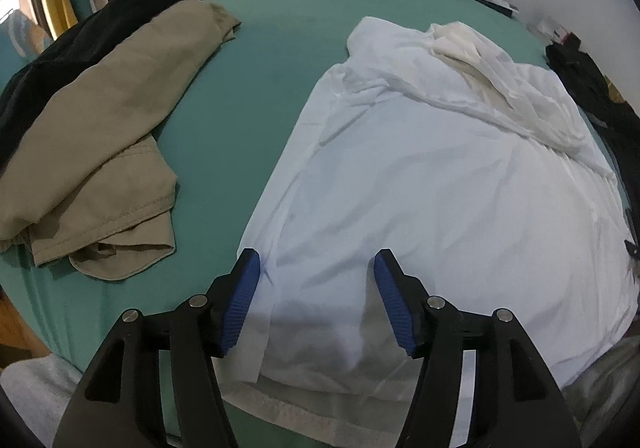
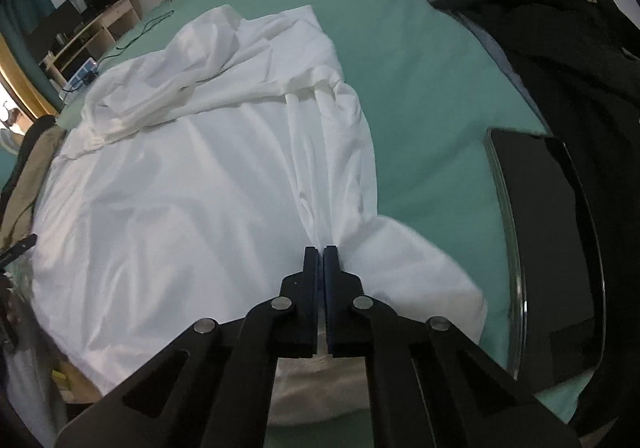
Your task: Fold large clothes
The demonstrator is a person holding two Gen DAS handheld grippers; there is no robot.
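The right gripper (image 2: pixel 322 254) points steeply down, jaws clenched on a pinch of the white garment (image 2: pixel 180 183). The left gripper (image 1: pixel 316 268) tilts down likewise, jaws spread and released above the garment's near hem, which lies spread on the green bed (image 1: pixel 240 87).

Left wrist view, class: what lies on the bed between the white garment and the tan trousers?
Only bare green bedsheet separates the white garment from the tan trousers; the left wrist view shows it.
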